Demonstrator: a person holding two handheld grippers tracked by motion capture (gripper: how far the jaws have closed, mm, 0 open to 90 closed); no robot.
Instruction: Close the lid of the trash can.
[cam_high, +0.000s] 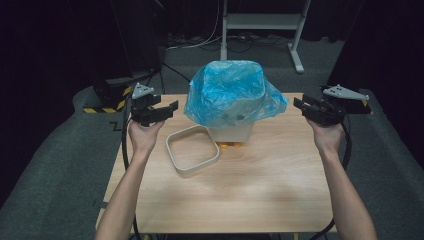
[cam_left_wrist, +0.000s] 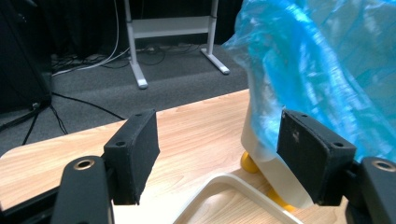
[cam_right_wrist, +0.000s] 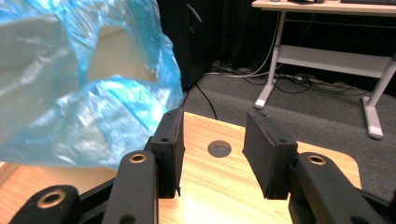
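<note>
Blue plastic bag (cam_high: 231, 92) draped loosely over small white bin (cam_high: 235, 131) mid-bench (cam_high: 240, 185), beside loose rim ring (cam_high: 192, 149); left tongs (cam_high: 167, 111) and right tongs (cam_high: 301, 106) released, empty, flanking; best pinching opposite bag hems, pulling down evenly

the wooden table (cam_high: 240, 190) stands on a grey carpet floor (cam_high: 50, 165). a round hole (cam_right_wrist: 219, 148) is in the table top near one corner. behind the table a white desk frame (cam_high: 260, 22) stands, with cables (cam_high: 195, 42) lying on the floor beside it. a yellow-black striped edge (cam_high: 102, 109) is at the left, near a dark stand.
</note>
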